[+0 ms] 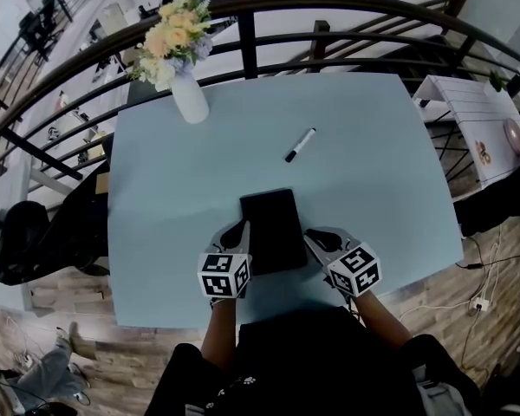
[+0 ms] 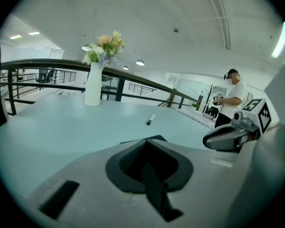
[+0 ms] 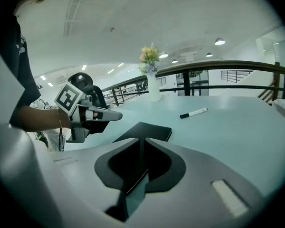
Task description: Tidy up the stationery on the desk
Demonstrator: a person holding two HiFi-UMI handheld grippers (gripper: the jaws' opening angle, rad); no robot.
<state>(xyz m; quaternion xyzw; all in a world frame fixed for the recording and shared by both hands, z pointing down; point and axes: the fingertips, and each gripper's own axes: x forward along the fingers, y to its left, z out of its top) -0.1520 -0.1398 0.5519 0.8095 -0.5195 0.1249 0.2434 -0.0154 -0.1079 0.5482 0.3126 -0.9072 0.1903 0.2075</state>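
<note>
Blue desk (image 1: 156, 232), vase (image 1: 191, 100) holding flowers (image 1: 175, 33); left tool (image 1: 240, 230), right tool (image 1: 313, 236) both clamped on black notebook (image 1: 273, 228)

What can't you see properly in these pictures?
- Black notebook: in the left gripper view, nearly all of it is hidden behind the left gripper's own jaws.
- Marker: any writing on it is too small in every view.
- Table: in the head view, its near edge is partly covered by the person's dark clothes.
</note>
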